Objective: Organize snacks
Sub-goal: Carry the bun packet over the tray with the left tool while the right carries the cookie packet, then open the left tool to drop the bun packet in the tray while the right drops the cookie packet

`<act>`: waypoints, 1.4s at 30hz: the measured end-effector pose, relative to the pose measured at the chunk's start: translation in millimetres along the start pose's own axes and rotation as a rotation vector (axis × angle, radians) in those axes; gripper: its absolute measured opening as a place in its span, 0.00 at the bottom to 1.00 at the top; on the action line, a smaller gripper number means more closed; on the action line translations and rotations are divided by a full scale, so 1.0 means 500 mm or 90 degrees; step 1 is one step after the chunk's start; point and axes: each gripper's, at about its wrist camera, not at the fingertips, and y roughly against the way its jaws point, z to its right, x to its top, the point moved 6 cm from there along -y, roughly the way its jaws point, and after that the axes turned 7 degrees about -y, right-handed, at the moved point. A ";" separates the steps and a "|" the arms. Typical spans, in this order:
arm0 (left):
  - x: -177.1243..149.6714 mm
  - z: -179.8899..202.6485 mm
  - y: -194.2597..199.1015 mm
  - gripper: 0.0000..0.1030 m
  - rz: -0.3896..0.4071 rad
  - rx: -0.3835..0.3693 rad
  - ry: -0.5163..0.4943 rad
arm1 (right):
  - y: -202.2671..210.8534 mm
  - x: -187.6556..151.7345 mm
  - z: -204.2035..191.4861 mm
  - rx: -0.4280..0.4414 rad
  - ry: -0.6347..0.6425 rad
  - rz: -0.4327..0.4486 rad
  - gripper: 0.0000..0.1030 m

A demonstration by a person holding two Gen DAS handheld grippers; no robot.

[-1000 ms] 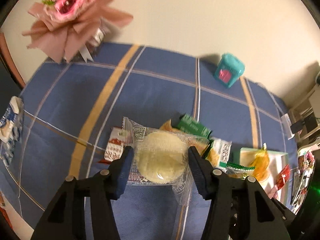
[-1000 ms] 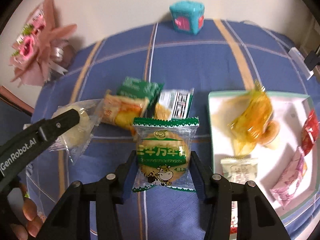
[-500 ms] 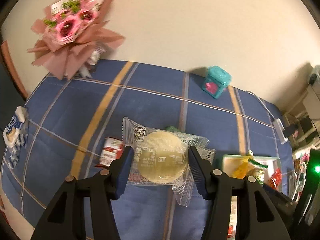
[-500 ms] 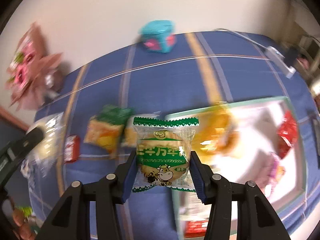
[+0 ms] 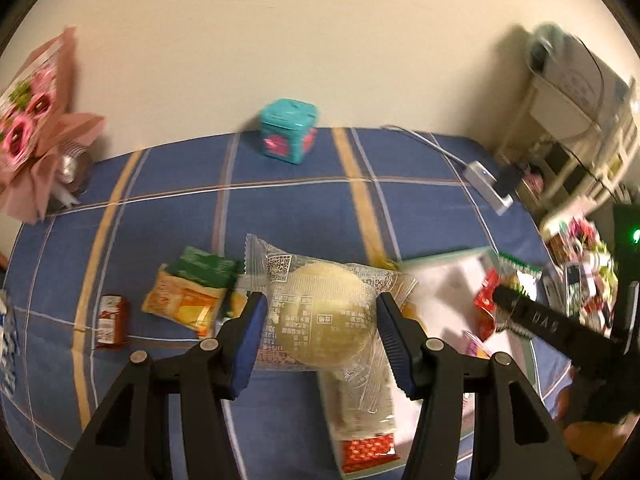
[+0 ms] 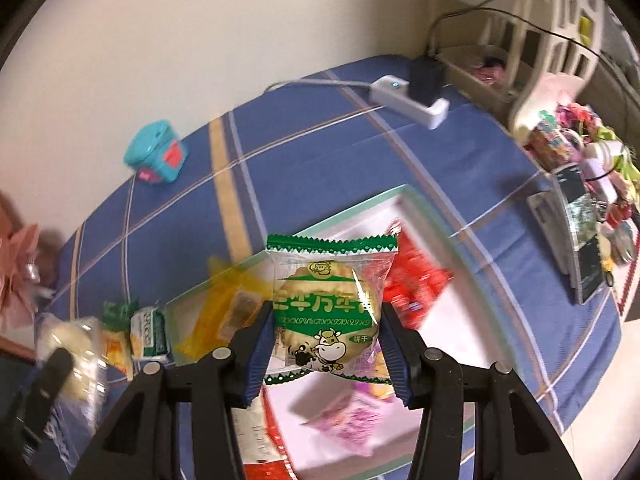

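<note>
Tongs both still gripping – left (image 5: 318, 320) pastry (image 5: 326, 318), right (image 6: 326, 344) biscuit (image 6: 330, 312) – now over tray (image 6: 352, 210).

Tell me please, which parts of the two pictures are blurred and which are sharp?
Left wrist view: the pale round pastry packet in the left gripper is sharp; the tray and shelf at right are smeared. Right wrist view: the green cow biscuit packet in the right gripper is sharp; the tray's contents and left-edge snacks are streaked.
</note>
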 end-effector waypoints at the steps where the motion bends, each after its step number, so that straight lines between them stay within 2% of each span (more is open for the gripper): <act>1: 0.000 0.013 -0.004 0.56 -0.003 -0.002 -0.008 | 0.004 0.005 0.010 -0.002 -0.003 0.005 0.51; 5: -0.003 0.056 -0.018 0.56 -0.015 -0.006 -0.040 | 0.006 0.007 0.025 0.001 -0.007 0.006 0.52; 11: -0.024 0.098 -0.052 0.56 -0.046 0.002 -0.072 | -0.021 -0.007 0.022 0.015 -0.005 -0.025 0.52; 22: -0.057 0.124 -0.111 0.58 -0.095 -0.008 -0.075 | -0.059 -0.031 0.014 0.015 0.005 -0.065 0.52; 26: -0.060 0.120 -0.116 0.59 -0.103 -0.013 -0.063 | -0.062 -0.035 0.016 0.019 -0.004 -0.077 0.52; 28: -0.060 0.116 -0.114 0.63 -0.103 -0.007 -0.062 | -0.060 -0.033 0.017 0.018 -0.005 -0.073 0.53; 33: -0.054 0.099 -0.105 0.63 -0.097 -0.004 -0.047 | -0.052 -0.030 0.017 0.020 -0.010 -0.066 0.55; 42: -0.062 -0.003 -0.118 0.63 -0.111 0.023 0.041 | -0.062 -0.052 -0.005 0.012 0.016 -0.080 0.56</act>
